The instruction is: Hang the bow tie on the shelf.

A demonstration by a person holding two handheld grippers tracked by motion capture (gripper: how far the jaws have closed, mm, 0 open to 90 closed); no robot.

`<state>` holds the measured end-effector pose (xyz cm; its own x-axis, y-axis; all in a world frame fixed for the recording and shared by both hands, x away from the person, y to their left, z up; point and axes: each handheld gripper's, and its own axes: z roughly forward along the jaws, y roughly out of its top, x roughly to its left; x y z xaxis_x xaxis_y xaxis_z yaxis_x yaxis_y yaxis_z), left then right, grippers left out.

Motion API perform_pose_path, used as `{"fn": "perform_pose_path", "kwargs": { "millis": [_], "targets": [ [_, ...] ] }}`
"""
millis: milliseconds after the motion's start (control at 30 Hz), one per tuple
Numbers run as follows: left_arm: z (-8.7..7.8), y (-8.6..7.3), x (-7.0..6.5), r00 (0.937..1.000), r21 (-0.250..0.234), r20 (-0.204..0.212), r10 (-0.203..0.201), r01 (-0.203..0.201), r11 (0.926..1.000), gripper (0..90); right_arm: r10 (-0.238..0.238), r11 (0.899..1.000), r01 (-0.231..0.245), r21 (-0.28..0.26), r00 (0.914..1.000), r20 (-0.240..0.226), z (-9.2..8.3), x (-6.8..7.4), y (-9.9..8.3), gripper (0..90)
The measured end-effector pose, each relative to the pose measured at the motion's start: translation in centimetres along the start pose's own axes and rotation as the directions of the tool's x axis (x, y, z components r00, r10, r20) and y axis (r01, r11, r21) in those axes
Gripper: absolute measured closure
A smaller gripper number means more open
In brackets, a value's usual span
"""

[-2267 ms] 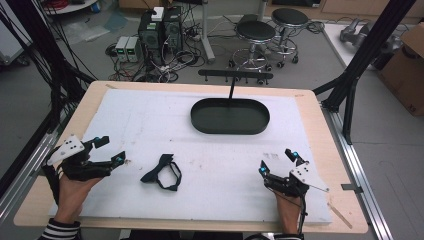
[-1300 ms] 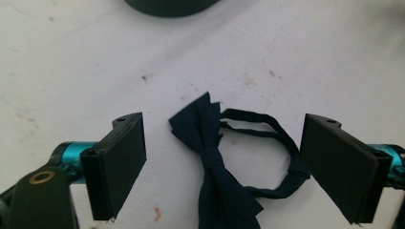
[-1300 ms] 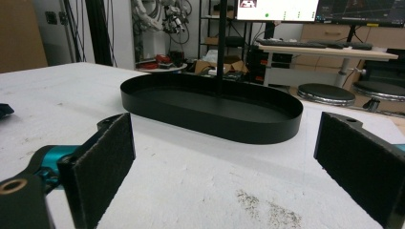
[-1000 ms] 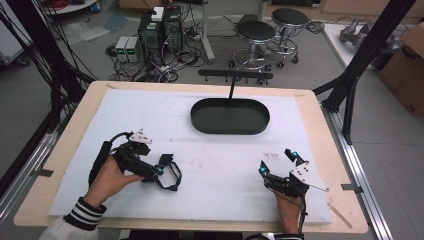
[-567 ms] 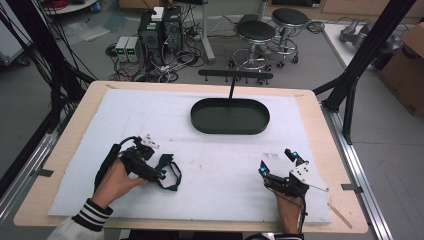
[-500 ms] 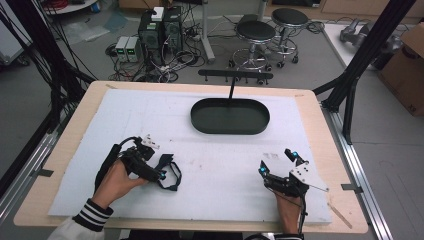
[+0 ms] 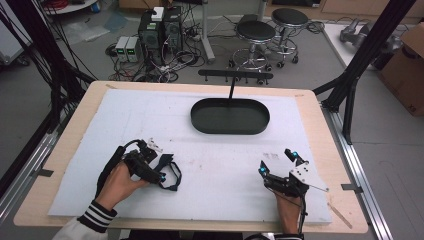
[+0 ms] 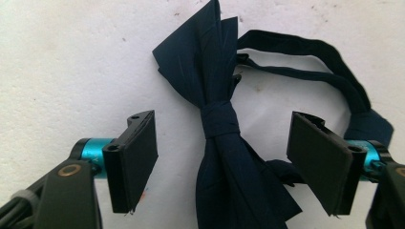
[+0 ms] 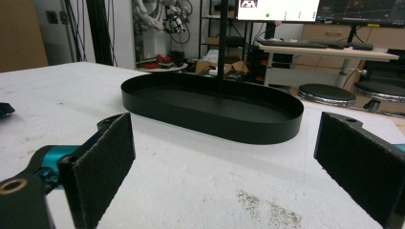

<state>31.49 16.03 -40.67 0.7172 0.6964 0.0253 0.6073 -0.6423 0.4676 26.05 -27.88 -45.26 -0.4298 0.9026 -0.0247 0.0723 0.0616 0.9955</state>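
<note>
A wooden bench [image 7: 320, 130] carries a white foam sheet [image 7: 150, 115], lightly speckled with dirt. On its near left lies one dark navy fabric bow tie with a strap [image 8: 219, 119], and the left gripper [image 8: 224, 162] straddles it: the knot sits between the jaws, which have just been closing but stand apart from the cloth. At near right, the right gripper [image 7: 278, 162] rests with jaws wide and nothing between them. Farther back sits one black oval metal tray [image 7: 230, 117]. Beyond the bench stand two round stools [image 7: 272, 25] and two computer towers [image 7: 161, 27] on grey floor.
</note>
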Motion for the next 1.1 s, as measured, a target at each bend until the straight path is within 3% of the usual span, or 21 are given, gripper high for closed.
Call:
{"fn": "perform_pose_path", "kwargs": {
  "millis": [300,433,567,633,833,1100],
  "targets": [
    [0.64,0.04,0.03,1.0000,0.024,-0.008,0.003,-0.003,0.9997,36.0,-0.006,1.000,0.006,-0.001,1.0000,0.001,0.01,-0.02,0.00,5.6],
    [0.96,0.07,0.15,0.9998,0.050,0.015,0.014,-0.015,0.9986,47.3,-0.002,1.000,0.002,0.001,1.0000,0.001,0.00,0.00,0.00,5.6],
    [0.96,0.10,0.23,0.9994,0.050,0.034,0.009,-0.011,0.9987,52.9,-0.002,1.000,0.002,0.000,1.0000,0.001,0.00,-0.01,0.00,5.6],
    [0.87,0.08,0.27,0.9992,0.045,0.039,0.001,-0.003,0.9990,61.6,-0.001,1.000,0.001,0.000,1.0000,0.001,0.00,0.00,0.00,5.6],
    [0.78,0.05,0.64,0.9986,0.043,0.046,-0.028,0.026,0.9987,72.6,-0.002,1.000,0.002,0.001,1.0000,0.002,0.00,0.00,0.00,5.6],
    [0.54,0.06,0.75,0.9988,0.014,0.037,-0.033,0.033,0.9994,74.9,0.000,1.000,0.000,0.001,1.0000,0.002,0.00,0.01,0.00,5.6]
  ]
}}
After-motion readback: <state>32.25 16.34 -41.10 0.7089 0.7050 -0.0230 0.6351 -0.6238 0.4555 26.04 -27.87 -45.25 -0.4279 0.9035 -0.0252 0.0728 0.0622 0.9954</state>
